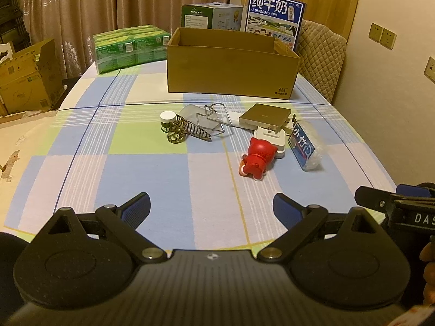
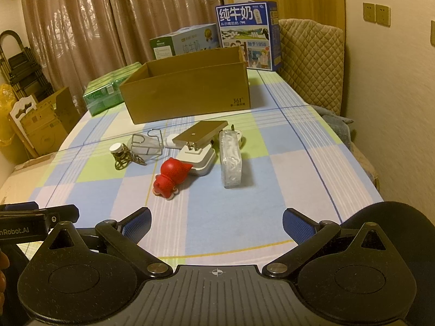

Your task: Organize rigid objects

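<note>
Left tool (image 1: 211,208) hung open over the checked table (image 1: 141,168), short of the red figurine (image 1: 257,160) and cardboard box (image 1: 231,73), while from the right wrist, right tool (image 2: 217,224) gaped open before the same figurine.

cardboard box (image 1: 231,73): "361" | milk carton (image 1: 274,16): "纯牛奶", "1956" | left tongs (image 2: 21,229): "nRobot.AI"

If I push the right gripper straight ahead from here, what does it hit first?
Probably the red toy figure, lying on its side a little left of center ahead of the open right gripper. Bare tablecloth comes first; depth is hard to judge.
</note>
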Demonstrator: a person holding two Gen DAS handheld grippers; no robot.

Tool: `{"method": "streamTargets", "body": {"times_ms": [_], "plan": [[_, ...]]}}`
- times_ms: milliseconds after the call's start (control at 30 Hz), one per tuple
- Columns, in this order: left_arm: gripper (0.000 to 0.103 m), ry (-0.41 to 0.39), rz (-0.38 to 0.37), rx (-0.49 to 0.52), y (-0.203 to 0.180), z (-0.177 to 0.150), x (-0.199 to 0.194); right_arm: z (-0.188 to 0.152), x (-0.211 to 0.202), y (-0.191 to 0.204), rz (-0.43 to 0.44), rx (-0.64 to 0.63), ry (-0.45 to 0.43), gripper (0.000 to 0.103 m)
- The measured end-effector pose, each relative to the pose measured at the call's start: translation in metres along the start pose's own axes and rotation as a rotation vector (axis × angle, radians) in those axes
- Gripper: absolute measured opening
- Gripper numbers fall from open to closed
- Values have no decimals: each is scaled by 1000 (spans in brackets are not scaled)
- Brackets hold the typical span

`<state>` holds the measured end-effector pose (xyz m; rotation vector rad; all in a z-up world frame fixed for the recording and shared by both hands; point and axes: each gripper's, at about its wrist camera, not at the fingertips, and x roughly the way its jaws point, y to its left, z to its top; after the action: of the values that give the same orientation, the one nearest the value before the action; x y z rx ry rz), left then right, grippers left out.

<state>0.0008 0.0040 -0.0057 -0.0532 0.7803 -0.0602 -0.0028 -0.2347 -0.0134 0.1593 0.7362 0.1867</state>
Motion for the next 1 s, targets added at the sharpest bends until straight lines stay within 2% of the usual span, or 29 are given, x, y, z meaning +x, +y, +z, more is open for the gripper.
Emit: {"method": "streamTargets", "body": {"times_ms": [1000], "plan": [[95, 3, -12, 9, -3, 1, -3, 0, 0, -2, 0, 2, 0, 101]]}}
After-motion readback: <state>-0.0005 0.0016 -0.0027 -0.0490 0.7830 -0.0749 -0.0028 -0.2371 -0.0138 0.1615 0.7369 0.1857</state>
